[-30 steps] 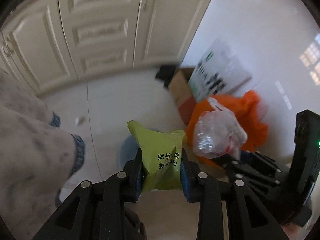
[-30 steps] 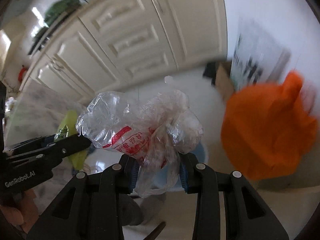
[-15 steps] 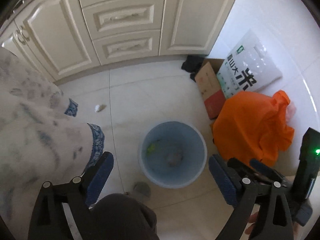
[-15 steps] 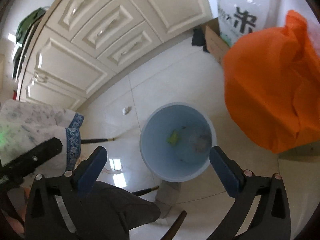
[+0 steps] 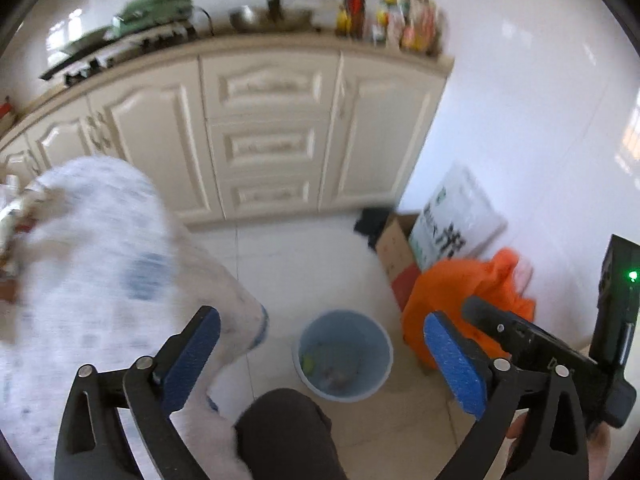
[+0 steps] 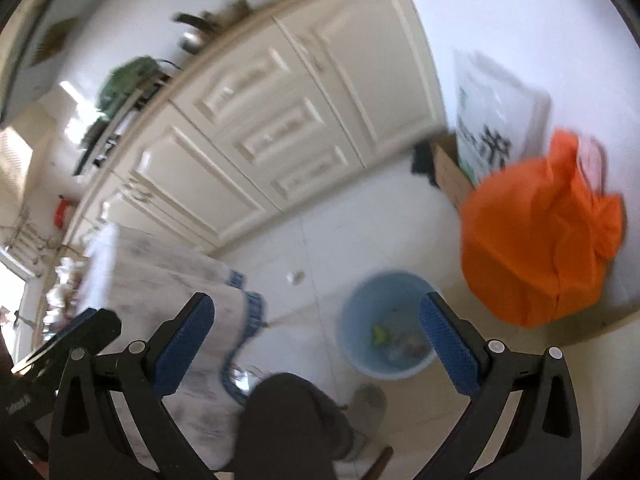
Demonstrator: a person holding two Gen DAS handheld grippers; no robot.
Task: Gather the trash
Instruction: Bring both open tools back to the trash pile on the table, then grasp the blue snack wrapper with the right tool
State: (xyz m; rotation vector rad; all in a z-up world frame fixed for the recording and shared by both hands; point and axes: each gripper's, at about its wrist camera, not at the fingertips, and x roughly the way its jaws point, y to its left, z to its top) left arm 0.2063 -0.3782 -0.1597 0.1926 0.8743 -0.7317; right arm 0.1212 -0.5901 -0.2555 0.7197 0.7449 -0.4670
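Note:
A light blue bin [image 5: 343, 354] stands on the floor below; it also shows in the right wrist view [image 6: 387, 324]. Inside lie a yellow-green wrapper [image 6: 379, 334] and a clear crumpled bag [image 6: 408, 346]. My left gripper [image 5: 324, 358] is open and empty, high above the bin. My right gripper [image 6: 318, 344] is open and empty, also above it. The right gripper's body [image 5: 552, 356] shows at the right of the left wrist view.
An orange bag [image 6: 536, 236] lies right of the bin, with a cardboard box [image 5: 396, 248] and a white rice sack [image 5: 456, 224] behind it. Cream cabinets [image 5: 272, 132] line the back. A table with a patterned cloth [image 5: 92, 264] is at left. My knee [image 5: 288, 432] is below.
Both grippers opened and dropped the yellow-green wrapper and the clear bag into the bin. Since then both have lifted and tilted up, so the cabinets and counter fill more of the view.

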